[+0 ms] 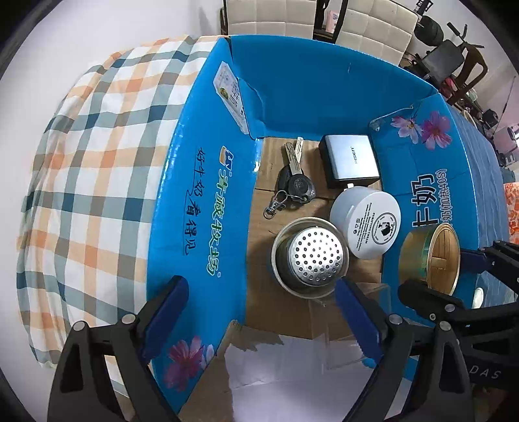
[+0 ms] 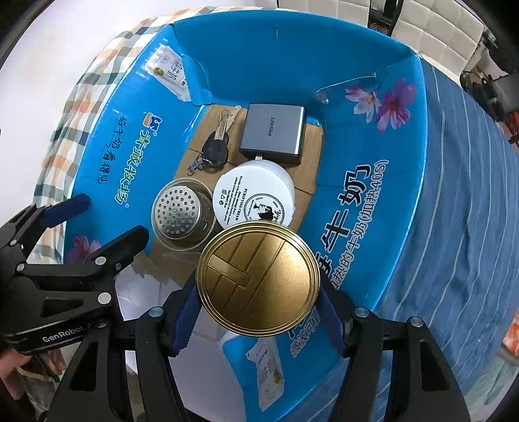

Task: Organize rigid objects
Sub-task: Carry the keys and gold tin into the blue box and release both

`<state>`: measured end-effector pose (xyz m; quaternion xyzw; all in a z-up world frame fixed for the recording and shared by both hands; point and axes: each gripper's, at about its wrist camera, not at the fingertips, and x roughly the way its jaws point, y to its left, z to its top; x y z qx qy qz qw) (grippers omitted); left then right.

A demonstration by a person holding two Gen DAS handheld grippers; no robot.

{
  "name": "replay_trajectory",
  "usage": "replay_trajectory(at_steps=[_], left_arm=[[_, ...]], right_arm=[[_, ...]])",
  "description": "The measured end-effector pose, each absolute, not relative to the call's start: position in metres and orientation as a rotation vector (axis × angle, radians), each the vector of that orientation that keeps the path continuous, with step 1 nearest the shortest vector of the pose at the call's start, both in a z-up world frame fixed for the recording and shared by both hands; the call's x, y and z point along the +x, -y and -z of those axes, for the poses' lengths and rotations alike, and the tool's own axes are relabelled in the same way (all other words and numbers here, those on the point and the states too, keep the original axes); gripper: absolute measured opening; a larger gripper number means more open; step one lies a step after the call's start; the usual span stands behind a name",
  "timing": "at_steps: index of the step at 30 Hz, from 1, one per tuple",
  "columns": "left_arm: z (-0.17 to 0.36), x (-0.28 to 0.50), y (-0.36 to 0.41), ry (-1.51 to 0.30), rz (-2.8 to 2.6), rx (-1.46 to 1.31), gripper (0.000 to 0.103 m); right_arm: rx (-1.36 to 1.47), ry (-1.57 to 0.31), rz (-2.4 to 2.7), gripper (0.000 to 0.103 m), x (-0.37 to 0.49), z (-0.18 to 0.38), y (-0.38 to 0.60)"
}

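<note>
My right gripper (image 2: 259, 311) is shut on a gold tin can (image 2: 258, 277), held above the right flap of an open blue cardboard box (image 2: 373, 155); the can also shows in the left wrist view (image 1: 429, 258). Inside the box lie a perforated metal strainer cup (image 1: 309, 256), a white cream jar (image 1: 366, 222), a grey Pisen charger (image 1: 350, 160) and a car key with keyring (image 1: 293, 185). My left gripper (image 1: 259, 319) is open and empty, its jaws straddling the box's left flap (image 1: 201, 207), near the strainer.
The box rests on a checked cloth (image 1: 90, 181) at the left and a blue striped cloth (image 2: 460, 227) at the right. Padded chairs (image 1: 373, 29) stand behind. White paper (image 1: 275, 366) lies in the box's near end.
</note>
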<state>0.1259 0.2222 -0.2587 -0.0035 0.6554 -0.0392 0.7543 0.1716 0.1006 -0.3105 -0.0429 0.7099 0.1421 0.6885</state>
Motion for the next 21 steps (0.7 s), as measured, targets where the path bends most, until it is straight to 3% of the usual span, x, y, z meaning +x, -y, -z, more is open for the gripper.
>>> replay_trajectory(at_steps=[15,21], left_arm=[[0.2577,0.1273,-0.224,-1.436,0.087,-0.032,0.093],[0.255,0.1282,-0.2278,-1.427,0.075,-0.072,0.093]], right_arm=[[-0.084,-1.594,-0.348,0.069,0.1733,0.3131,-0.0963],[-0.074,-1.574,-0.355,0.075,0.1731,0.3054,-0.0941]])
